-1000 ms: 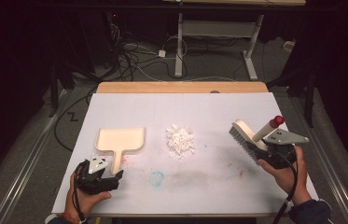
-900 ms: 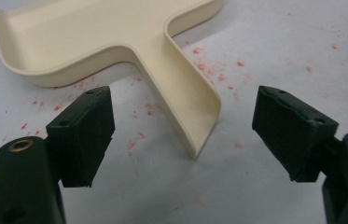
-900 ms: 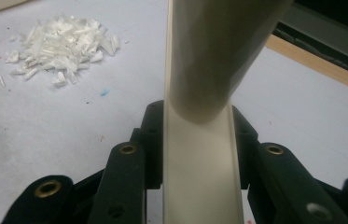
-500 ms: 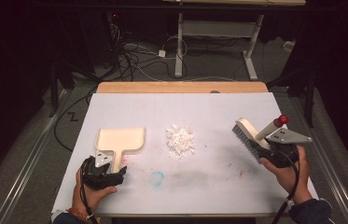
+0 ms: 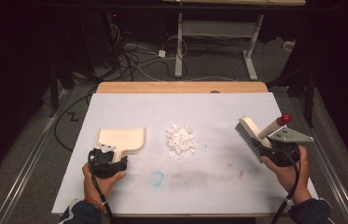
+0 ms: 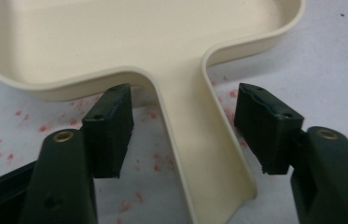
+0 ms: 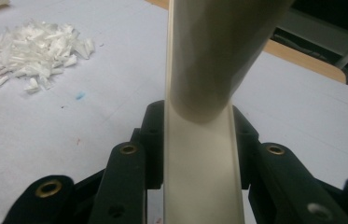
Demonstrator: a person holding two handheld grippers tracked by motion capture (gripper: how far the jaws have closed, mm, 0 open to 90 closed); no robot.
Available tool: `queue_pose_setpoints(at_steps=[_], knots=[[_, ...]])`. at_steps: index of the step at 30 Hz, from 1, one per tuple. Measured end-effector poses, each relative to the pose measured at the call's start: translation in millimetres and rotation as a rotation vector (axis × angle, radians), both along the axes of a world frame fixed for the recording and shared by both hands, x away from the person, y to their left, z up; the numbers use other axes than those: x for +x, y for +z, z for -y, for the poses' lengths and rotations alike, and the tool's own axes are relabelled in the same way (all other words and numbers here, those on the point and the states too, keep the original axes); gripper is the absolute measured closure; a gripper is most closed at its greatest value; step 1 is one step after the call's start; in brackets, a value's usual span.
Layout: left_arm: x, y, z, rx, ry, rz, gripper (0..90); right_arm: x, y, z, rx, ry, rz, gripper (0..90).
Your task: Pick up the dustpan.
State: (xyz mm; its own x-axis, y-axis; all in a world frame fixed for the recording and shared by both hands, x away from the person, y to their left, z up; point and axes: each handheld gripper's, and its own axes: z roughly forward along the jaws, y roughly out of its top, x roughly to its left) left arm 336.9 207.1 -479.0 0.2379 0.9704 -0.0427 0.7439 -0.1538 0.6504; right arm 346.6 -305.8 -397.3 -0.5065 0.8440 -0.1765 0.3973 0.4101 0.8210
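Cream dustpan point(image 5: 121, 139) lies flat on the white table point(image 5: 218, 182), left of centre, handle toward me. My left gripper point(image 6: 183, 126) is wide open, jaws either side of the handle, not touching. My right gripper point(image 5: 268, 145) is clamped on the cream brush point(image 5: 251, 133), held above the table's right side. White shreds pile point(image 5: 180, 139) sits mid-table, bare surface all round it.

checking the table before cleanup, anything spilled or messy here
Yes: a loose pile of white shreds lies mid-table, right of the cream dustpan. A blue smudge and red specks also stain the white table cover.
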Motion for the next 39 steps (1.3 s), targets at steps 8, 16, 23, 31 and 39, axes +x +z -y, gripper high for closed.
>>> queue_pose_setpoints(at_steps=[8, 16, 23, 31, 39], knots=[[9.3, 5.6, -13.6, -0.012, -0.086, -0.049, 62.9, 0.2, -2.0, -1.7, -0.006, 0.016, -0.007, 67.8], [14.9, 9.8, -18.6, 0.025, -0.168, -0.063, 63.4, 1.3, -5.8, 2.8, -0.005, 0.02, -0.029, 67.8], [14.9, 12.5, -18.4, 0.064, -0.19, -0.054, 63.6, 1.8, -4.7, 3.1, 0.0, 0.029, -0.037, 67.8], [9.5, 33.6, -24.5, 0.113, -0.251, -0.007, 63.7, 2.2, -2.7, 5.7, 0.003, 0.03, -0.03, 67.9], [-3.4, 47.0, -24.9, 0.204, -0.414, -0.071, 63.7, 2.7, -1.6, 6.0, 0.003, 0.024, -0.032, 67.9]])
